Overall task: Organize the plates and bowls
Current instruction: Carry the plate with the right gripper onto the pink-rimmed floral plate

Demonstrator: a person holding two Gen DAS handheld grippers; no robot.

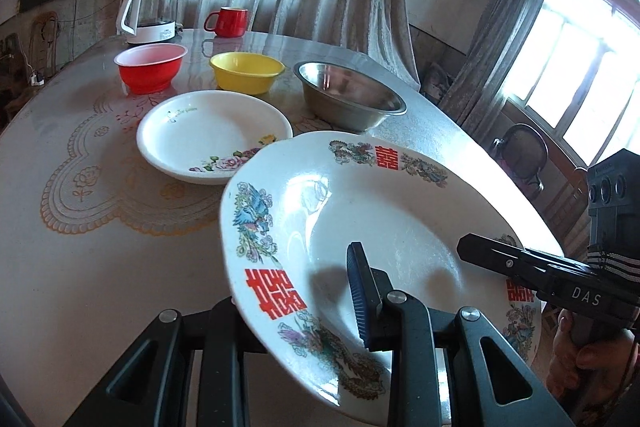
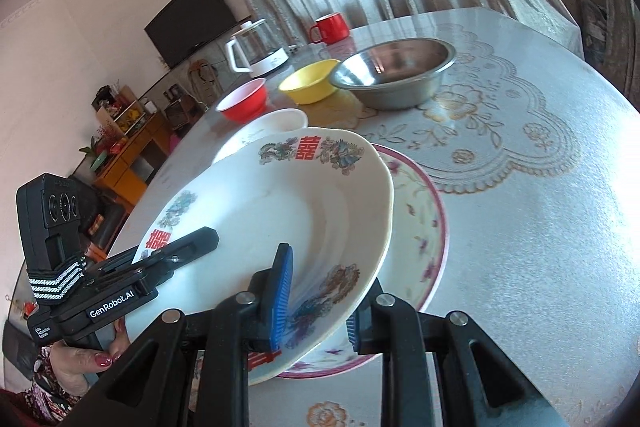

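A large white plate with dragons and red characters (image 1: 400,227) is tilted above the table. My left gripper (image 1: 296,311) is shut on its near rim, one finger (image 1: 360,291) inside and the other hidden beneath. My right gripper (image 2: 316,303) is shut on the same plate (image 2: 288,211), its fingers (image 2: 280,299) on both sides of the rim. It also shows in the left wrist view (image 1: 520,263). Under the plate lies a pink-rimmed plate (image 2: 424,227). A white rose plate (image 1: 208,135), a red bowl (image 1: 150,67), a yellow bowl (image 1: 246,71) and a steel bowl (image 1: 348,95) stand beyond.
A glass kettle (image 1: 150,11) and a red mug (image 1: 228,21) stand at the table's far edge (image 1: 300,41). A lace-patterned cover (image 2: 500,131) lies on the table. Curtains hang behind; a chair (image 1: 524,155) stands at the right.
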